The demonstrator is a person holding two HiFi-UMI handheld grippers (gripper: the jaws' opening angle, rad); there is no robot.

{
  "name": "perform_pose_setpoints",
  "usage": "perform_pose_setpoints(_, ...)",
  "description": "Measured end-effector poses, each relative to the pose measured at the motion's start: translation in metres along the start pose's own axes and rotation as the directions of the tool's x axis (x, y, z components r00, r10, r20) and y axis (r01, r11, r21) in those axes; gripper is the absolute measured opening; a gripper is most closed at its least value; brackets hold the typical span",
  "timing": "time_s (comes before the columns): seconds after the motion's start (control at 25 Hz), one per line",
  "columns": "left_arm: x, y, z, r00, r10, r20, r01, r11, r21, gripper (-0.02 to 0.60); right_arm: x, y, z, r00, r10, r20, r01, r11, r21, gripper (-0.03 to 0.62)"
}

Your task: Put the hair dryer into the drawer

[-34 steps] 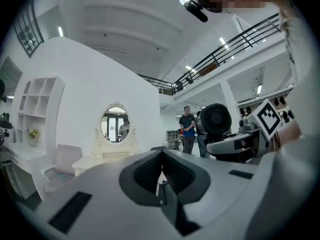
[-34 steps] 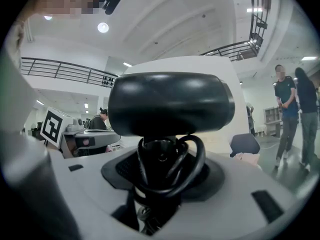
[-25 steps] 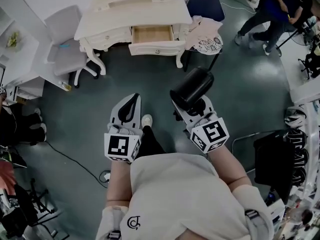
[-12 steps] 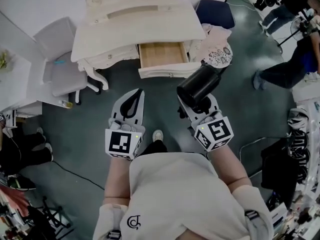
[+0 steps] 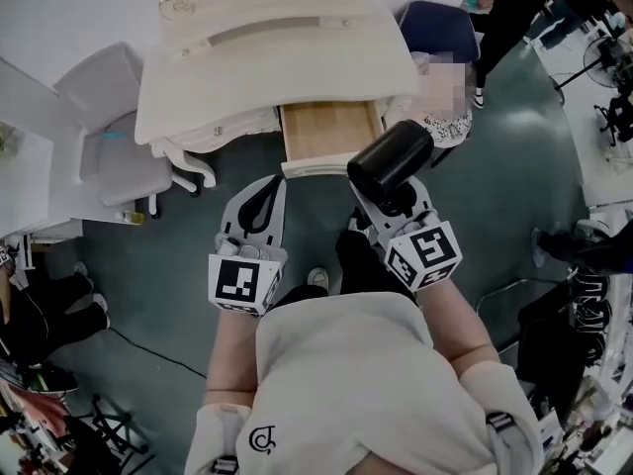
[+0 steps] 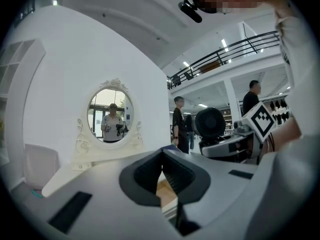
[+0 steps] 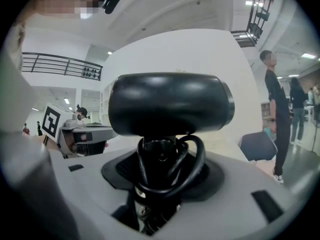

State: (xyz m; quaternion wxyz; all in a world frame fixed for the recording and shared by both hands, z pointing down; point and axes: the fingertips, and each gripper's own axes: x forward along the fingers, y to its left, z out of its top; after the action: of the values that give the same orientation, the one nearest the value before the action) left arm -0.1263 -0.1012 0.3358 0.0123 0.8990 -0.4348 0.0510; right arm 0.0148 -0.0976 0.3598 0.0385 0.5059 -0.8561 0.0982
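A black hair dryer [image 5: 391, 161] stands up out of my right gripper [image 5: 398, 204], which is shut on its handle; the cord is wound round that handle. In the right gripper view the barrel [image 7: 170, 104] lies crosswise above the jaws of the right gripper [image 7: 162, 156]. The open wooden drawer [image 5: 331, 132] of the white dressing table [image 5: 277, 57] lies just beyond the dryer. My left gripper [image 5: 261, 206] is held beside the right one, its tips meeting with nothing between them. Through the left gripper [image 6: 162, 156] a strip of the drawer [image 6: 165, 194] shows.
A grey chair [image 5: 114, 137] stands left of the table and a dark blue chair [image 5: 435, 23] at its right, with a patterned cloth beside it. People stand at the upper right. An oval mirror [image 6: 111, 114] tops the table. A black bag [image 5: 554, 315] sits at the right.
Both grippers have moved forward to the dressing table with the hair dryer still held. The open drawer, far off before, now lies right in front of the dryer.
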Motion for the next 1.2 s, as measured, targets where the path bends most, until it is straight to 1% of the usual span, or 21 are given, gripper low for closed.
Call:
perform_pose_setpoints(0.2, 0.052, 0.021, -0.002, 0.999, 0.054, 0.004, -0.054, 0.998, -0.012, 0.014, 0.050, -0.038, -0.005, 0.996, 0.077, -0.039, -0.077, 0.997, -0.005, 0.221)
perform_pose_setpoints(0.4, 0.115, 0.041, 0.002, 0.992, 0.129, 0.016, -0.128, 0.991, -0.033, 0.014, 0.106, -0.083, -0.003, 0.981, 0.177, -0.081, -0.182, 0.982, -0.054, 0.222)
perform_pose_setpoints(0.56, 0.153, 0.055, 0.001, 0.983, 0.180, 0.026, -0.179, 0.983, -0.043, 0.014, 0.145, -0.110, -0.015, 0.952, 0.268, -0.149, -0.281, 0.957, -0.073, 0.222)
perform_pose_setpoints(0.64, 0.166, 0.059, -0.003, 0.979, 0.203, 0.016, -0.203, 0.979, -0.038, 0.014, 0.162, -0.118, -0.027, 0.930, 0.311, -0.195, -0.330, 0.941, -0.070, 0.222)
perform_pose_setpoints(0.76, 0.181, 0.069, -0.011, 0.971, 0.239, 0.005, -0.238, 0.970, -0.054, 0.014, 0.187, -0.124, -0.051, 0.896, 0.360, -0.260, -0.387, 0.920, -0.060, 0.222)
perform_pose_setpoints(0.84, 0.187, 0.078, -0.026, 0.968, 0.250, -0.001, -0.250, 0.966, -0.069, 0.014, 0.202, -0.126, -0.070, 0.868, 0.395, -0.300, -0.429, 0.902, -0.053, 0.222)
perform_pose_setpoints(0.88, 0.188, 0.080, -0.032, 0.968, 0.250, 0.002, -0.249, 0.965, -0.084, 0.014, 0.207, -0.125, -0.081, 0.848, 0.420, -0.324, -0.457, 0.888, -0.046, 0.222)
perform_pose_setpoints(0.96, 0.189, 0.083, -0.046, 0.970, 0.244, -0.003, -0.243, 0.963, -0.116, 0.014, 0.213, -0.121, -0.104, 0.797, 0.470, -0.380, -0.519, 0.854, -0.030, 0.222)
perform_pose_setpoints(1.04, 0.190, 0.085, -0.062, 0.970, 0.240, -0.031, -0.242, 0.962, -0.125, 0.014, 0.218, -0.117, -0.129, 0.745, 0.500, -0.442, -0.569, 0.821, -0.031, 0.222)
perform_pose_setpoints(1.2, 0.191, 0.090, -0.087, 0.968, 0.236, -0.082, -0.246, 0.958, -0.150, 0.014, 0.224, -0.114, -0.178, 0.655, 0.509, -0.558, -0.631, 0.775, -0.034, 0.222)
